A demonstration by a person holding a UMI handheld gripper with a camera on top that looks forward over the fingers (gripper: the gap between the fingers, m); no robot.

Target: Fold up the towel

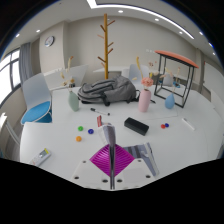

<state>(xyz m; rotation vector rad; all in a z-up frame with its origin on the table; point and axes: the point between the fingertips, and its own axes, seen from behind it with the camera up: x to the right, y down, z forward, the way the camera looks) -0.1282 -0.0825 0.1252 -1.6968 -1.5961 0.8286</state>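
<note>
My gripper (109,150) shows at the near edge of a white table (60,140). Its two magenta pads (101,159) press together along a thin line, so the fingers are shut, and I see nothing held between them. A grey and white flat thing (143,156), perhaps cloth, lies on the table just to the right of the fingers. I cannot make out a clear towel elsewhere in the view.
Beyond the fingers lie a black case (136,126), small coloured pieces (89,130), a grey backpack (105,92), a pink bottle (146,98) and a teal cup (74,100). A wooden coat stand (104,45), a red-topped stand (178,62) and a blue chair (38,102) stand around.
</note>
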